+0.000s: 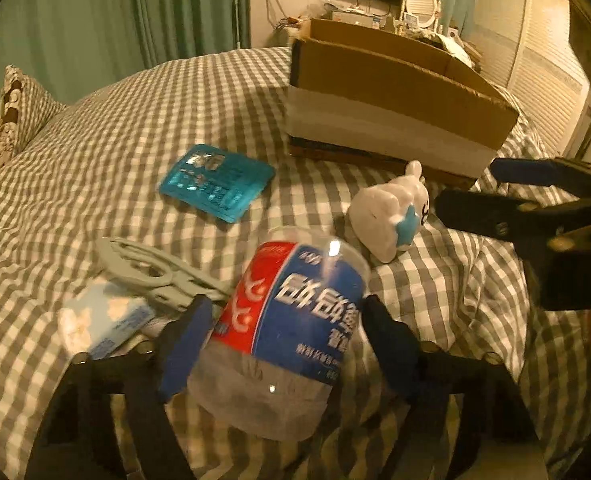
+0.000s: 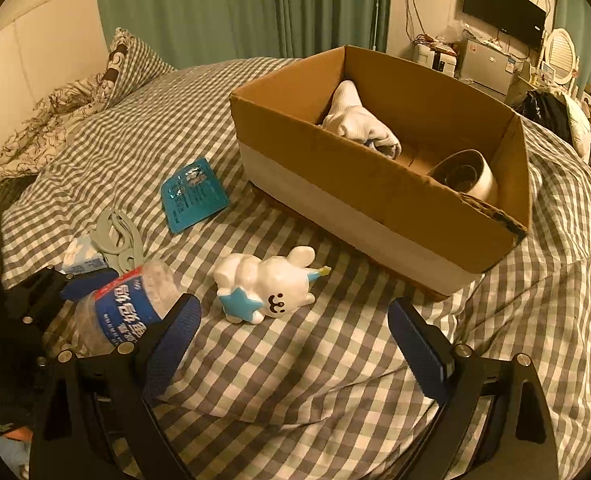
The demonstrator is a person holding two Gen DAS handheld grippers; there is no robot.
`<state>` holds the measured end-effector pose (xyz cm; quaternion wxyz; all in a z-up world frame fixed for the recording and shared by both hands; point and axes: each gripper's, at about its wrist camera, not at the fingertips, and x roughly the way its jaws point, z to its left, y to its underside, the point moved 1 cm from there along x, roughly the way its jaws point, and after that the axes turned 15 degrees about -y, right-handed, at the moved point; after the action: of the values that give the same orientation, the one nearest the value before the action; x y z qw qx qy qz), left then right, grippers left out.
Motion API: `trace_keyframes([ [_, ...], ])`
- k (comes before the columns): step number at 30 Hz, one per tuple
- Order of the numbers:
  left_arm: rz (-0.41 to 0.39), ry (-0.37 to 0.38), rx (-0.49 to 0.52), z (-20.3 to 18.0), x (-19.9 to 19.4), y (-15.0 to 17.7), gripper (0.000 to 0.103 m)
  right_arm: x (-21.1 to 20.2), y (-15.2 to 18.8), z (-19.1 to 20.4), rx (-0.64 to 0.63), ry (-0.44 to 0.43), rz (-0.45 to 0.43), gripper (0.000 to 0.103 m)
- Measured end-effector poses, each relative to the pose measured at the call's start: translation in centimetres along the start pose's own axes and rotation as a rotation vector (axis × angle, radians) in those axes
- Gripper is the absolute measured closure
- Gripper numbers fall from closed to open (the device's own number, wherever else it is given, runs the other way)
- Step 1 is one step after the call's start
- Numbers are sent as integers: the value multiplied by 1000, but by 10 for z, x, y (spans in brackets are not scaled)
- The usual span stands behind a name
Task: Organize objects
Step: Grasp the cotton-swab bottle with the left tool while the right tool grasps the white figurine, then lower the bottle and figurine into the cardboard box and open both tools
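Nearest my left camera is the clear plastic bottle [image 1: 291,332], lying between my left gripper [image 1: 287,328] fingers, which close on its labelled middle; I judge the grasp firm, though a little blur leaves the contact on the far side uncertain. I take it by the waist because the label band looks the stiffest part, and the bottle appears empty, so it should lift lightly. Its wrapper is red and blue with large white Chinese characters that I cannot read reliably.

My right gripper [image 2: 293,344] hangs above the checked bedspread [image 2: 295,380] with its jaws spread wide and nothing between them, pointed toward the white rabbit figurine [image 2: 267,284], which lies on its side with a blue star at its front. That seems my next pick.

The cardboard box [image 2: 375,208] stands further along the bed, open-topped, already holding a rolled white sock [image 2: 355,124] and a roll of tape [image 2: 467,176]; it is surely the destination. A blue foil packet [image 2: 193,196], a grey plastic hanger [image 2: 115,240] and a tissue pack [image 1: 103,320] remain loose on the bedspread.
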<state>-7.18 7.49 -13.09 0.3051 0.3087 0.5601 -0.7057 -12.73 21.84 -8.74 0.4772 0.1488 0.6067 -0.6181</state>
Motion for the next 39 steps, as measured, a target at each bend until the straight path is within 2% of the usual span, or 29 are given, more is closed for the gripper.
trace_keyframes([
  [2, -2, 12, -28, 12, -8, -5, 34, 4, -3, 3, -15, 3, 8, 8],
  [8, -21, 31, -103, 44, -17, -13, 36, 27, -14, 10, -58, 12, 43, 8],
  [17, -22, 17, -142, 62, -27, -16, 37, 81, -23, 10, -94, 41, 154, 8],
  [18, -23, 14, -145, 63, -29, -16, 37, 83, -22, 9, -96, 49, 160, 9],
  [19, -23, 14, -146, 62, -32, -16, 37, 84, -22, 9, -99, 62, 161, 20],
  [20, -23, 9, -158, 63, -35, -17, 37, 83, -22, 8, -101, 81, 154, 25],
  [24, -19, -12, -183, 66, -46, -20, 38, 56, -21, 10, -82, 94, 96, 28],
  [25, -25, -16, -185, 66, -50, -22, 38, 49, -21, 12, -87, 93, 83, 35],
  [31, -77, -5, -175, 59, -83, -36, 38, -1, -20, 32, -108, 72, 20, 35],
  [36, -146, -8, -155, 48, -112, -69, 38, -54, -29, 45, -123, 38, -68, 35],
  [39, -231, -25, -128, 37, -135, -103, 38, -87, -43, 45, -128, 26, -121, 35],
])
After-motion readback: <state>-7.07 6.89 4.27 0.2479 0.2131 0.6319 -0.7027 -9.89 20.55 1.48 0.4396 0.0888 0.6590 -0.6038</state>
